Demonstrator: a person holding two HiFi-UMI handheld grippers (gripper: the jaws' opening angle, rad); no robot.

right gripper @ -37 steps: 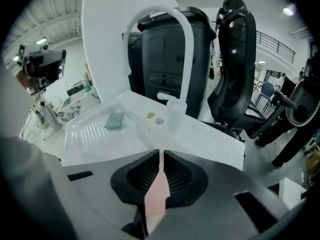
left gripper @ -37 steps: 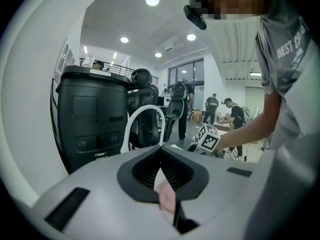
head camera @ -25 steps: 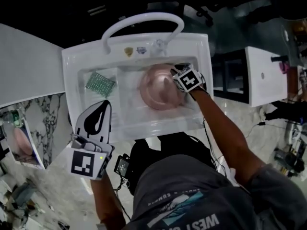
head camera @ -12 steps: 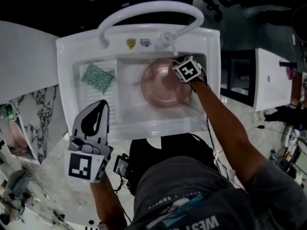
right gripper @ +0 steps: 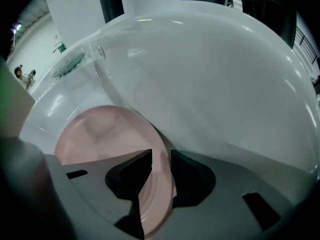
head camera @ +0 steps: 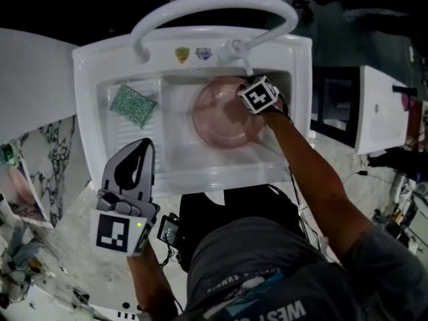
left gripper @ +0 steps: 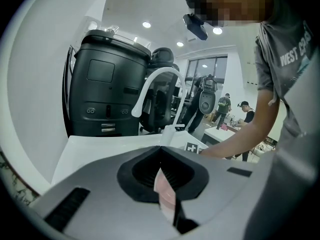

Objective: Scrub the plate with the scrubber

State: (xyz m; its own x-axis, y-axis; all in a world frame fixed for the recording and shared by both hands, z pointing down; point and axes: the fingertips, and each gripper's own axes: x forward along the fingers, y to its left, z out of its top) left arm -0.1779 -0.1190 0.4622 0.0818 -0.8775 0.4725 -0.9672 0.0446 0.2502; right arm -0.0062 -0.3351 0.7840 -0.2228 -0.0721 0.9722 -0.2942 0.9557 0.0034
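White sink (head camera: 85, 99) with a tall arched faucet (head camera: 214, 1), seen from above, set on pale marbled flooring (head camera: 67, 233). Dark surroundings beyond the sink are hard to make out.

A pink plate (head camera: 217, 116) sits in the main basin, right of centre. A green mesh scrubber (head camera: 132, 104) lies on the raised shelf at the sink's left end, well apart from the plate and from both grippers. In the right gripper view it is only a blurred green patch at the far edge.

The right gripper (right gripper: 161, 164) reaches steeply down into the basin at the plate's right side. From above, its marker cube (head camera: 259, 94) hides the jaws and covers that part of the rim. The right gripper view shows the two dark jaws pinching the plate's rim, one on each face. The gripper body cuts off the plate's lower part, so it is unclear whether the plate rests on the basin floor.

The left gripper (head camera: 142, 147) hangs in front of the sink's near-left corner, touching nothing. In the left gripper view its jaws are pressed together. A pale pink sliver shows at their seam, and what it is cannot be told.

The person's right forearm (head camera: 314, 179) stretches over the sink's near edge. A grey shirt fills the bottom of the head view, its print cut off.
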